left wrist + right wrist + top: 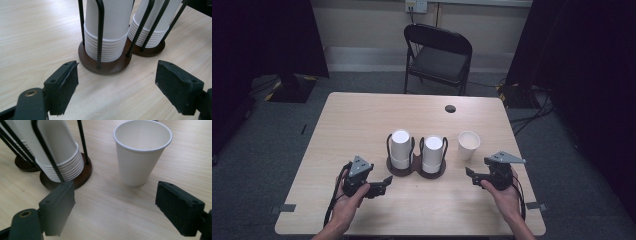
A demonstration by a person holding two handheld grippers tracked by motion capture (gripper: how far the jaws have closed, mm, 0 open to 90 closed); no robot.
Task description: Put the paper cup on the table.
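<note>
While both grippers rest low over the table (362,115) with their jaws spread wide and holding nothing, the loose paper cup (141,150) stands straight ahead of the right gripper (115,207), a little beyond its fingertips and slightly toward the right-hand pad; it is upright, mouth up, long axis vertical; the right hand is clearly the nearer one. Ahead of the left gripper (116,85) sits the cup holder (107,66), its near stack of cups (108,30) inverted, axis also vertical, between the black wires; the second stack (155,25) lies farther off; the loose cup stands just beside the holder, apart from it.
</note>
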